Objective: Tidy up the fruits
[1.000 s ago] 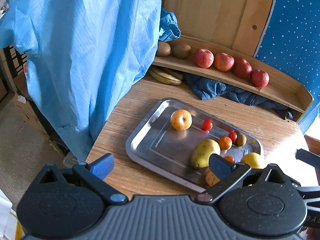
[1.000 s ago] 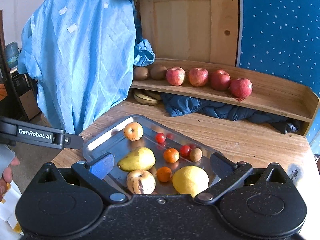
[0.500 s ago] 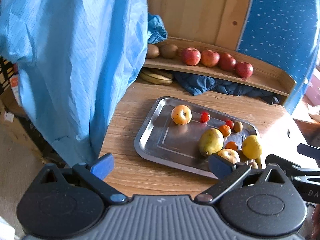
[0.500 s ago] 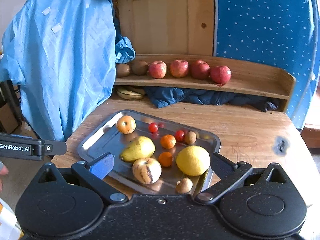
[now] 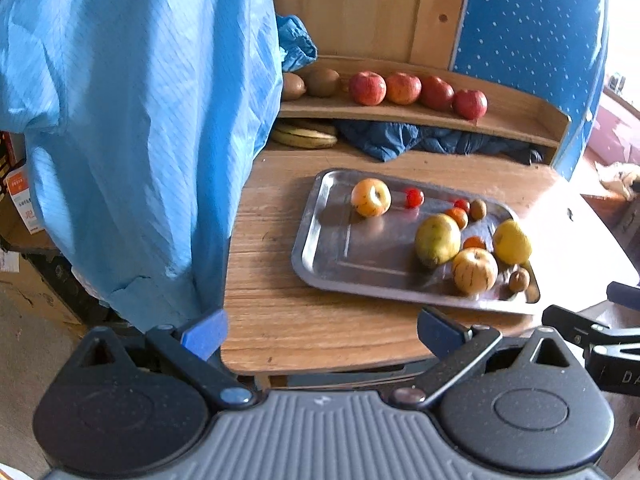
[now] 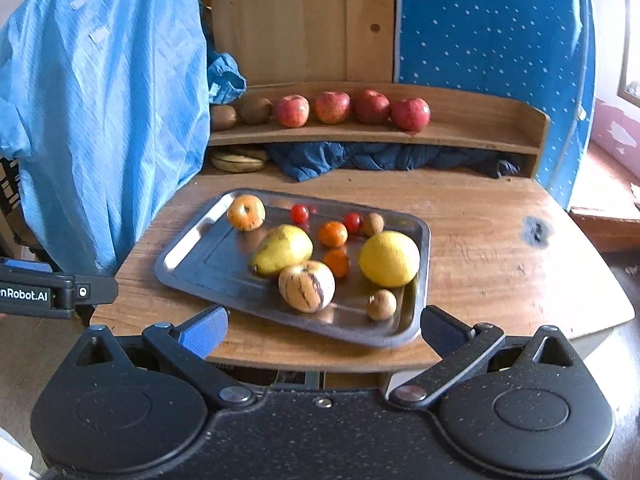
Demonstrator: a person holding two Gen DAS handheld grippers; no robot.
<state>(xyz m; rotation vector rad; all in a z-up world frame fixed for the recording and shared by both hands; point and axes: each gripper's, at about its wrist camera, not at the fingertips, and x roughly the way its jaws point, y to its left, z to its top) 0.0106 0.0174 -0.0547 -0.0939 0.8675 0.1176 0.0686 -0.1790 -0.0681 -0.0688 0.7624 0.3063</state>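
Left wrist view: the left claw point(image 5: 320, 330) is spread wide with nothing between its blue-tipped fingers, hovering over the near edge of the wooden tabletop point(image 5: 320, 320). Ahead and to the right of the claw lies a rectangular steel tray point(image 5: 328, 248) bearing a yellow-green pear point(image 5: 437, 239), a striped pale apple point(image 5: 475, 271), a round yellow lemon point(image 5: 512, 241) and a yellow-orange apple point(image 5: 371, 197) at its far end. Far ahead, four red apples point(image 5: 416, 90) sit in a row on a curved wooden shelf point(image 5: 516, 120). A light blue garment point(image 5: 140, 128) hangs to the claw's left. Part of the right claw's black frame shows at the right edge.

Right wrist view: the right claw point(image 6: 322, 330) is likewise wide open and empty, held just short of the tabletop's near edge. The tray sits directly ahead, its near rim between the fingers; the striped apple, the lemon and a small brown fruit point(image 6: 381, 304) lie nearest the claw, the pear just behind, and two small orange citrus point(image 6: 333, 234) and two red cherry tomatoes point(image 6: 299, 213) farther back.
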